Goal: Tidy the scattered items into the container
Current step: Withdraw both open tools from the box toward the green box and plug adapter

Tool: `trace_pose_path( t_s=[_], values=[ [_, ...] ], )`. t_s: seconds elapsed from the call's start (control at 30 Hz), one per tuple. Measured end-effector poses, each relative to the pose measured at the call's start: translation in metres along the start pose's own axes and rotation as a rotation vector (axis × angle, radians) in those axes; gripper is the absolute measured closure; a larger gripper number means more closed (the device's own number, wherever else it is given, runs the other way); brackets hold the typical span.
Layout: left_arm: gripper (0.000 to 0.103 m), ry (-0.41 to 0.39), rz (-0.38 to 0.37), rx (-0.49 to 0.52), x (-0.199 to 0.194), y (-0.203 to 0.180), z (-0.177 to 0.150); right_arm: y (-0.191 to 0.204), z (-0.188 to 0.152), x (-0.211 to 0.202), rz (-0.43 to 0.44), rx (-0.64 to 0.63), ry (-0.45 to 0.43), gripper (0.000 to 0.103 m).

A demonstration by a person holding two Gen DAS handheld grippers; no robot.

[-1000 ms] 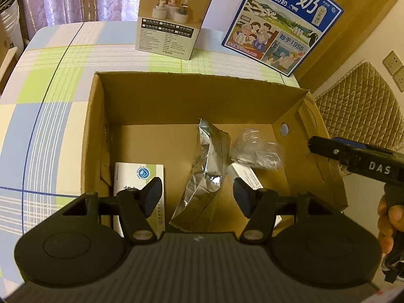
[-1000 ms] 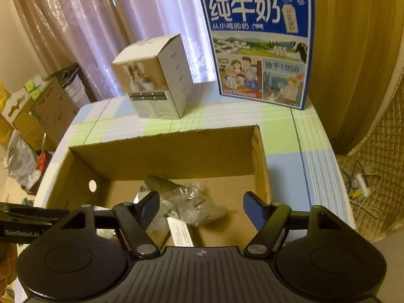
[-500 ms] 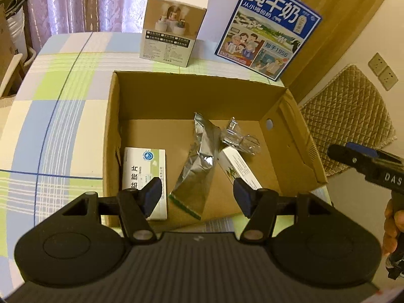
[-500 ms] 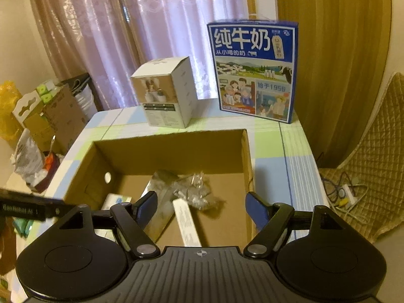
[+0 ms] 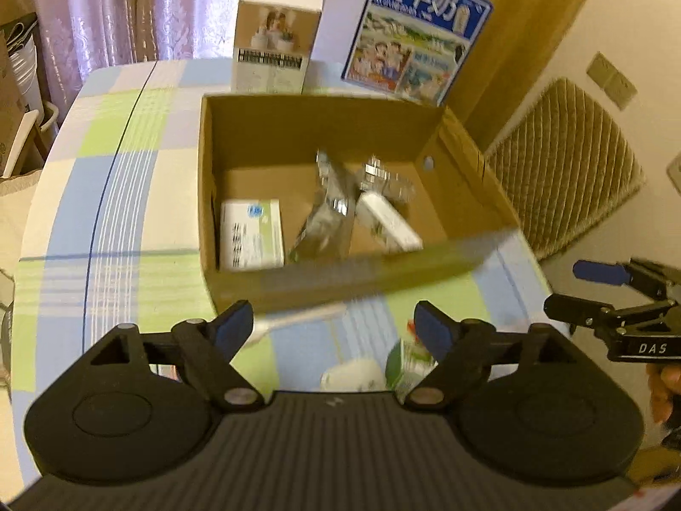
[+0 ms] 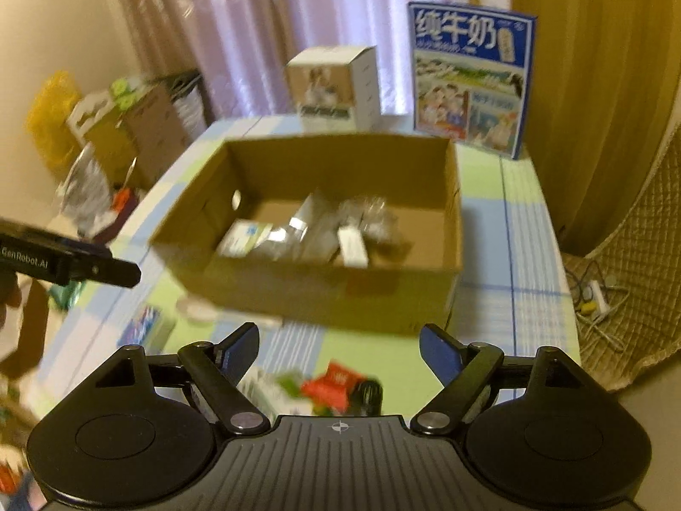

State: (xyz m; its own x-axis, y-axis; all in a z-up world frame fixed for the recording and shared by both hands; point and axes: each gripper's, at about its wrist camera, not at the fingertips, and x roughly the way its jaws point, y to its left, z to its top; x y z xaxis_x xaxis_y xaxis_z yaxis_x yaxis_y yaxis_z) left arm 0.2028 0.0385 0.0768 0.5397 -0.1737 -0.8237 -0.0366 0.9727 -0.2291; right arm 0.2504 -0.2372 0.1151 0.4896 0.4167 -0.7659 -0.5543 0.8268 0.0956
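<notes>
The cardboard box sits on the checked worktop, ahead of and beyond both claws, its near wall just past their fingertips. Inside it lie a white-and-green flat packet at the left, a crinkled silver pouch in the middle, a narrow white box and a clear crumpled wrapper toward the right.

The left claw is spread wide, its jaws having just been opening, and nothing sits between them. Below its gap, on the worktop short of the box, are a white stick-like item, a white rounded item and a green-and-white carton close to the right finger.

The right claw is also released and has just been widening, empty between the fingers. Beneath it lie a red packet, a dark cap-like object and a whitish-green pack; farther left is a blue-and-white packet.

Both views are smeared by motion (labels cannot be read), and the claw bodies cut off the nearest items. Behind the box stand a white product box and a blue milk carton. A hand shows only partly at the left view's edge.
</notes>
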Motion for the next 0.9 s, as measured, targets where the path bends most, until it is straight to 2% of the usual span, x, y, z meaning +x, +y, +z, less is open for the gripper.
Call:
trace_pose_path(
  t_s=[0.23,0.4,0.7,0.9],
  values=[
    [0.018,0.028,-0.001,0.069,-0.002,0.003,-0.053,0.011,-0.043,-0.005,0.025,-0.022,0.052,0.022],
    [0.018,0.059,0.032,0.176,0.000,-0.006,-0.085,0.013,-0.065,-0.007,0.028,-0.014,0.078,0.022],
    [0.016,0.075,0.095,0.374,0.005,-0.029,-0.117,0.024,-0.093,-0.007,0.029,-0.113,0.100,0.022],
    [0.016,0.094,0.094,0.489,0.009,-0.041,-0.131,0.022,-0.101,-0.002,0.038,-0.133,0.118,0.022]
  ],
)
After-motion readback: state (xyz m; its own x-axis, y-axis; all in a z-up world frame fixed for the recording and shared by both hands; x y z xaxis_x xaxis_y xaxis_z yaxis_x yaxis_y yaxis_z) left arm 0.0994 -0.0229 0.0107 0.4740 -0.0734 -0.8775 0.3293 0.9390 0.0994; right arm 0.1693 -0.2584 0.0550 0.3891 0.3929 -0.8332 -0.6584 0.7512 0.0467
